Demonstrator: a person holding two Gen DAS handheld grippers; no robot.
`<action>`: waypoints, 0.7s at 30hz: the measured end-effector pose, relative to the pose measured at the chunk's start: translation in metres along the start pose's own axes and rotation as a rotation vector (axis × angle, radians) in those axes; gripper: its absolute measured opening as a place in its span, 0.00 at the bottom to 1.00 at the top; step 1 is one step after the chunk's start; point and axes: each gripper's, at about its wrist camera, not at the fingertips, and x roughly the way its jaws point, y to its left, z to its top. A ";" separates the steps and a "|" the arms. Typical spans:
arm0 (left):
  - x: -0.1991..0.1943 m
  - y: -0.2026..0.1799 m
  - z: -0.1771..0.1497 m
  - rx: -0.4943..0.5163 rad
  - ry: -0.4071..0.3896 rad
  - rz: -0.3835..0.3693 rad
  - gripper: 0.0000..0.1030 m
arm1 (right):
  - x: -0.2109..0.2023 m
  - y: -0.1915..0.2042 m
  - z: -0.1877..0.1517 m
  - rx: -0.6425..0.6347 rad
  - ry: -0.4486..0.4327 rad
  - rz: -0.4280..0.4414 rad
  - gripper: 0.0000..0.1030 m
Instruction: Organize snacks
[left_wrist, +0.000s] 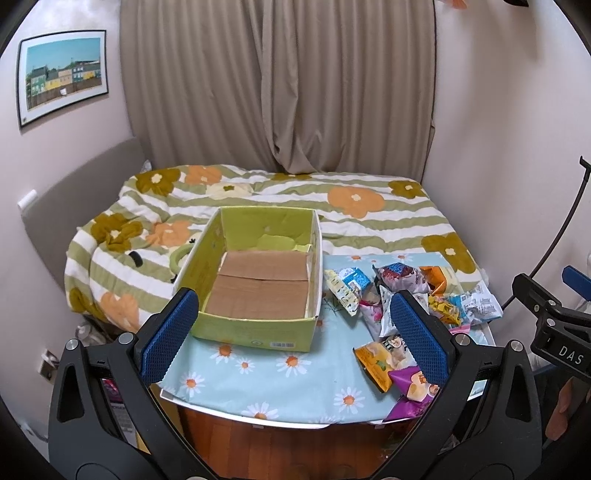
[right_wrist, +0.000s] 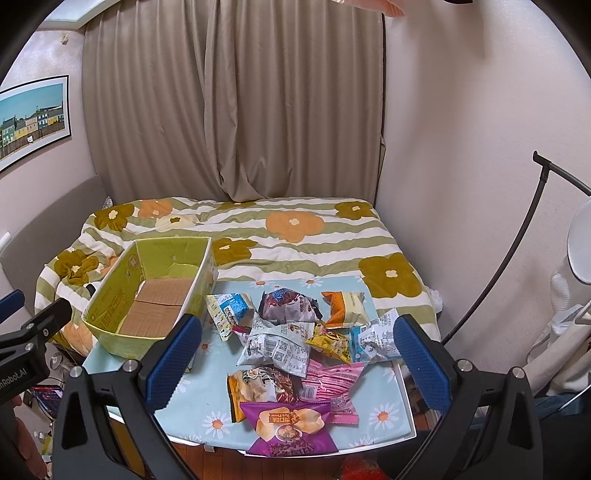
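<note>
Blue-padded left claw (left_wrist: 295, 332) and right claw (right_wrist: 295, 354) both spread wide, holding nothing.

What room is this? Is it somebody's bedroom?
Most likely a bedroom: a bed with a flowery quilt fills the back, long curtains hang behind it, and a framed picture is on the wall.

Both pictures are bright with soft, even light and no hard shadows. The curtain (left_wrist: 277, 85) glows a little, so daylight seems to come through it. The round lens bends the walls and leaves black corners. The middle looks sharp. A blurry orange smear sits at the top edge of both views.
</note>
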 end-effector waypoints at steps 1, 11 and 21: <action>0.000 0.000 0.000 0.000 0.001 0.000 1.00 | 0.000 0.000 0.000 0.000 0.000 0.000 1.00; 0.002 0.001 -0.002 -0.002 0.005 -0.005 1.00 | 0.001 0.000 -0.001 0.000 0.001 0.001 1.00; 0.002 0.001 -0.001 -0.002 0.006 -0.005 1.00 | 0.005 -0.003 -0.003 0.003 0.004 0.002 1.00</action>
